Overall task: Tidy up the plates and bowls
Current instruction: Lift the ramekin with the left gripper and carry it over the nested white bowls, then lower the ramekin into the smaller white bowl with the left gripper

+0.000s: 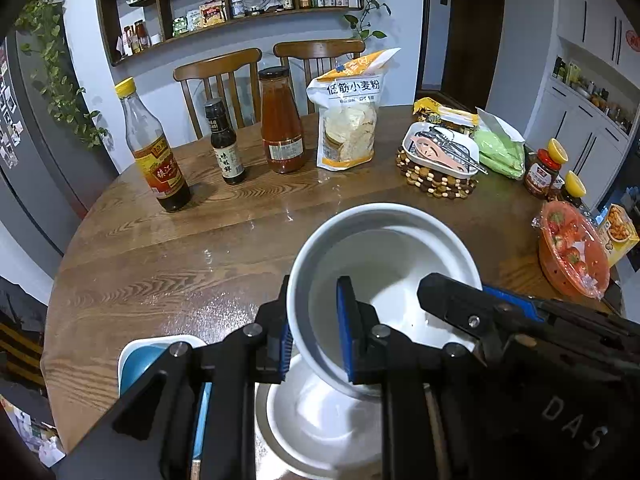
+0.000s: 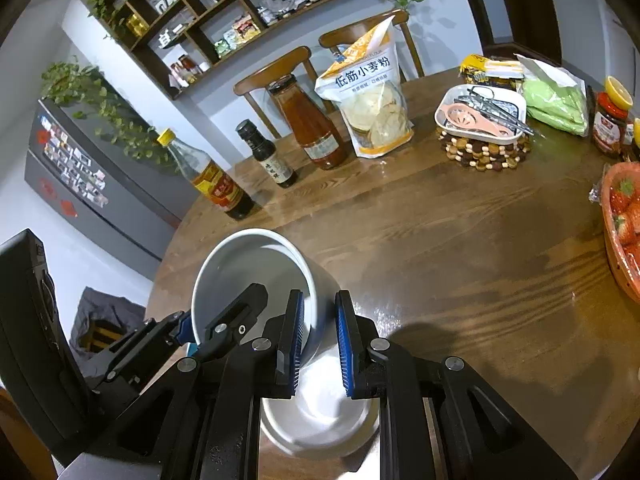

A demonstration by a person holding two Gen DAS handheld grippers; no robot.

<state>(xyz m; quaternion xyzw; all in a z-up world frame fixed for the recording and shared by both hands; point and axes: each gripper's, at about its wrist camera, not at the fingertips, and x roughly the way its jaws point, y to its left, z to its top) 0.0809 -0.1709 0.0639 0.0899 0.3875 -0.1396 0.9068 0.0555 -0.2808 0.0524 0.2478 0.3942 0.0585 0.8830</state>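
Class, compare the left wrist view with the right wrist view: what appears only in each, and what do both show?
Only the left wrist view shows a blue dish at the table's near edge and a yellow snack box. Only the right wrist view shows the fridge front with magnets. Both show the white bowl held tilted over a lower white bowl, with the left gripper and right gripper each straddling its rim, plus the flour bag.
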